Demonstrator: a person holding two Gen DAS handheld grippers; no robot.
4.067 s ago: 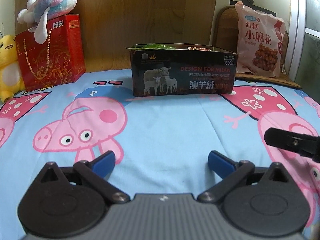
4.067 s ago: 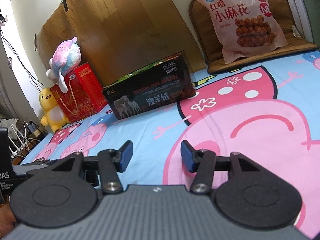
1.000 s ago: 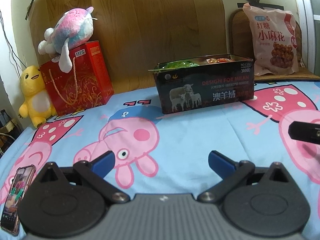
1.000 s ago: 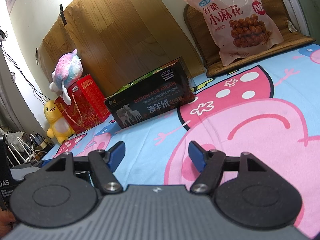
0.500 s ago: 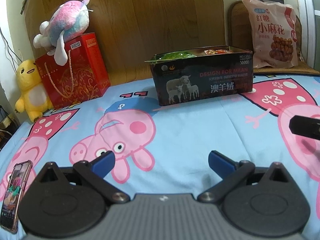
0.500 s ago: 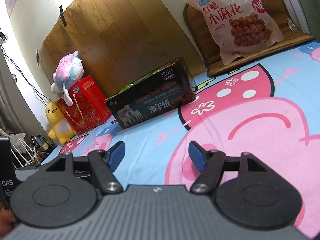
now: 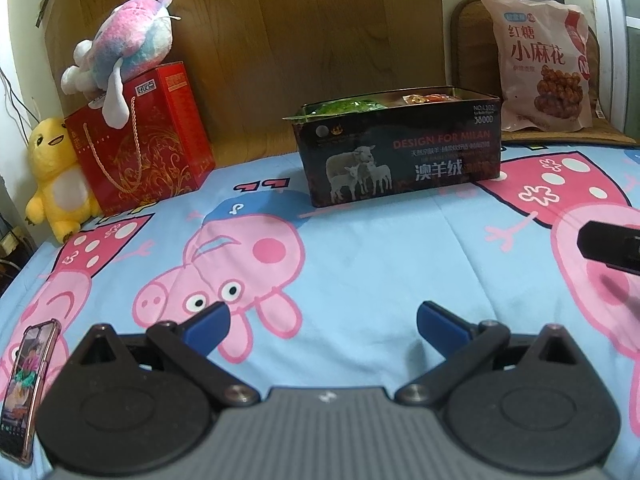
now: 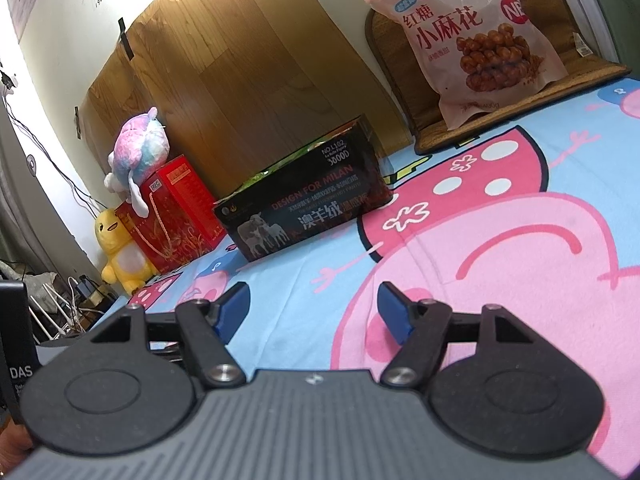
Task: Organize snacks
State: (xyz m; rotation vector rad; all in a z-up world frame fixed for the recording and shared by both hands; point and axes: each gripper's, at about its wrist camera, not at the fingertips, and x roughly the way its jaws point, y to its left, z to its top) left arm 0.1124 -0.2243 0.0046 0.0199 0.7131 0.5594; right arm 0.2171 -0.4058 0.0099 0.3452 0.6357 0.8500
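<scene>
Both the left gripper (image 7: pixel 322 322) and the right gripper (image 8: pixel 314 306) hang released and empty over the cartoon bedsheet (image 7: pixel 360 248). This looks like the approach step: the brown-sugar twist snack bag (image 8: pixel 468 36) leans far ahead and rightward, apart from the black tin (image 8: pixel 304 210) holding snacks. Next likely calls for reaching forward to the bag.

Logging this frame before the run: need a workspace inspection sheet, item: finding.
Surface: cartoon-pig bedsheet, wrinkled.
Job's things: open black tin holding snack packets; large snack bag upright on a woven mat behind it.
Clutter: red gift bag with pink plush on top, yellow plush, phone at near left.
Grippers: left gripper and right gripper low over the sheet, jaws open, empty.
Cables: wires past the bed edge.
Surroundings: wood panel taped to the wall.
</scene>
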